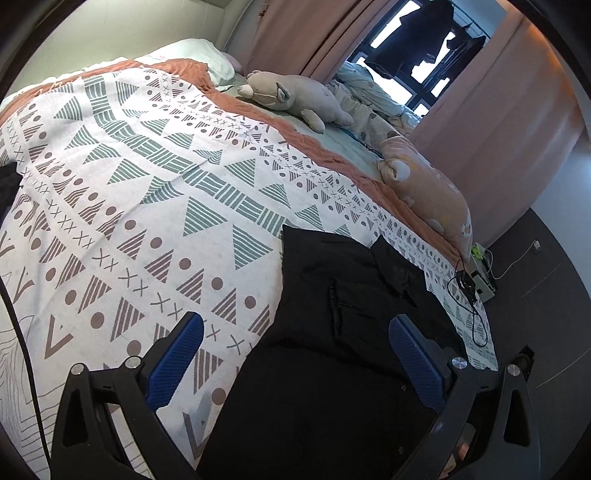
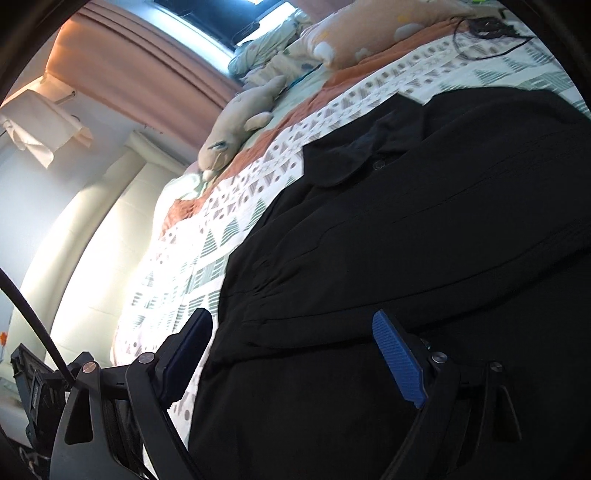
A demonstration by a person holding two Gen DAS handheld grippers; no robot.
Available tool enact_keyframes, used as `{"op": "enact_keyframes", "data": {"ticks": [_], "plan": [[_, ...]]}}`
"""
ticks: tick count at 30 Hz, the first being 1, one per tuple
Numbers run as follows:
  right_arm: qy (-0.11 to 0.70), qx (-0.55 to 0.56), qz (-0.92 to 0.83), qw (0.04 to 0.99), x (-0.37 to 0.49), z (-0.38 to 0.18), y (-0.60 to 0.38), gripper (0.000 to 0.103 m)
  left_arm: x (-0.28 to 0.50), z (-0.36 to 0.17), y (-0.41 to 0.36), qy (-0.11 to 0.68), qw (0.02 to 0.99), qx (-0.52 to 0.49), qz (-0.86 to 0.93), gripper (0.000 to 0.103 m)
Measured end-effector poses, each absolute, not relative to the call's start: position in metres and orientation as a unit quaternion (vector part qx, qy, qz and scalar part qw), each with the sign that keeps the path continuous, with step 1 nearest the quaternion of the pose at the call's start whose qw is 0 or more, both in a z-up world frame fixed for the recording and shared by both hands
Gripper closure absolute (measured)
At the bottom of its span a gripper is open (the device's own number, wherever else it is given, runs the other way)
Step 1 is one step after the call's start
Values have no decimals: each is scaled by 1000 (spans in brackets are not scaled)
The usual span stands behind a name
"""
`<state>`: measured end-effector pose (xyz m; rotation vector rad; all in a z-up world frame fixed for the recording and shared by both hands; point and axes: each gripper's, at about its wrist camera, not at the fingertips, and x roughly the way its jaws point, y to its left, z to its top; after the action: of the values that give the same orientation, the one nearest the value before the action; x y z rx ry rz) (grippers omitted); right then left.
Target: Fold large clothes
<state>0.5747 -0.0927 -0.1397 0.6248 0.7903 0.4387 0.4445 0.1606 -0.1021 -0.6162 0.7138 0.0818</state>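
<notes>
A large black garment (image 1: 332,350) with a collar lies spread on a bed with a patterned white blanket (image 1: 129,203). My left gripper (image 1: 295,332) is open, held above the garment's left edge, holding nothing. In the right wrist view the same black garment (image 2: 424,240) fills the right side, collar toward the far end. My right gripper (image 2: 291,332) is open over the garment's edge, its left finger over the blanket (image 2: 184,266), holding nothing.
A grey plush toy (image 1: 291,96) and a peach pillow (image 1: 428,188) lie along the bed's far side. A black cable and small box (image 1: 476,284) sit at the bed corner. Pink curtains (image 1: 295,33) and a window are behind. A dark floor (image 1: 546,295) lies to the right.
</notes>
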Motion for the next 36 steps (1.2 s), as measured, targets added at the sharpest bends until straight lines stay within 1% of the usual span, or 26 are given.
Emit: {"op": "enact_keyframes", "data": {"ticks": [5, 11, 15, 20, 24, 29, 36], "plan": [[353, 296, 178, 870, 540, -119, -115, 15, 429, -84, 144, 331, 901, -278, 31, 0], [332, 301, 139, 883, 490, -111, -140, 15, 407, -70, 112, 322, 919, -226, 21, 0], [321, 294, 115, 893, 450, -106, -160, 15, 375, -75, 98, 306, 933, -187, 31, 0], [316, 296, 98, 896, 402, -106, -181, 15, 348, -89, 97, 324, 924, -202, 13, 0], [318, 291, 86, 898, 362, -105, -189, 15, 318, -88, 95, 320, 929, -187, 28, 0], [329, 270, 58, 903, 321, -94, -203, 15, 288, -90, 92, 335, 925, -175, 27, 0], [333, 273, 62, 901, 264, -78, -232, 15, 239, -85, 95, 335, 924, -183, 27, 0]]}}
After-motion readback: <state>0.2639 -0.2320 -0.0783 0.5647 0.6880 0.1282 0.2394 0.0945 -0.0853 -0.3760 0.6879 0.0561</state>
